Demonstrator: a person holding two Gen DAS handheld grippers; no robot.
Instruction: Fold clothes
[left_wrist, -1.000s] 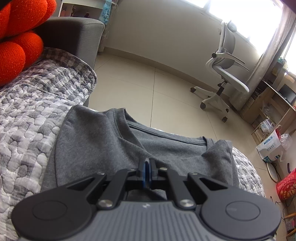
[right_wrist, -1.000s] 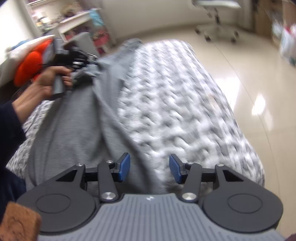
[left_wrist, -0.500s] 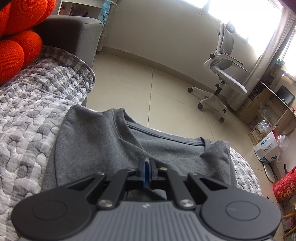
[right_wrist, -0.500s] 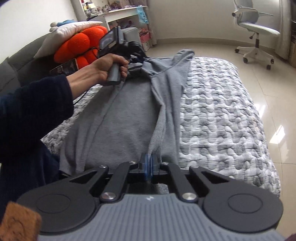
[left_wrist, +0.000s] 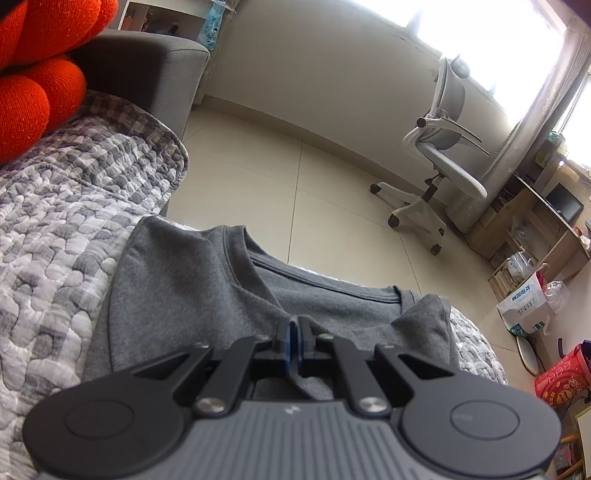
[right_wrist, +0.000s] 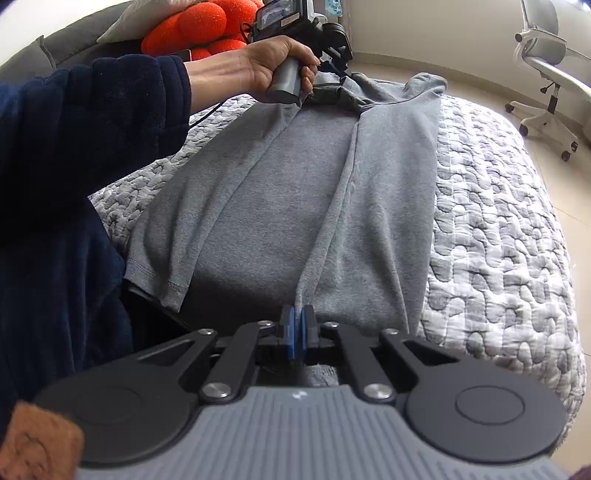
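Shirt (right_wrist: 295, 192), one of it, plain grey, lies lengthwise on the grey-and-white quilted cover (right_wrist: 498, 240), with both long sides folded in toward the middle. Two grippers are at work on it, one at each end.

Near the collar (left_wrist: 314, 280), the left gripper (left_wrist: 294, 345) has its blue pads pressed together on a ridge of the grey cloth; a fold of it runs between the jaws and down under the tool. At the hem end, the right gripper (right_wrist: 296, 334) has its blue pads all but together on the shirt's bottom edge, where the right-hand fold comes to a point. A strip of cloth shows below the pads as well.

From the right wrist view you see the whole length of the shirt, the two lengthwise folds, the stitched hem at the lower left, and the person's hand (right_wrist: 258, 70) in a dark blue sleeve (right_wrist: 92, 129) gripping the left tool's handle above the collar.

From the left wrist view you see only the neckline and shoulders, but more of the room: one white office chair (left_wrist: 443, 166) on the tiled floor (left_wrist: 277, 184), a grey sofa arm (left_wrist: 147, 74), an orange plush cushion (left_wrist: 33, 74), and shelves with bags by the window.
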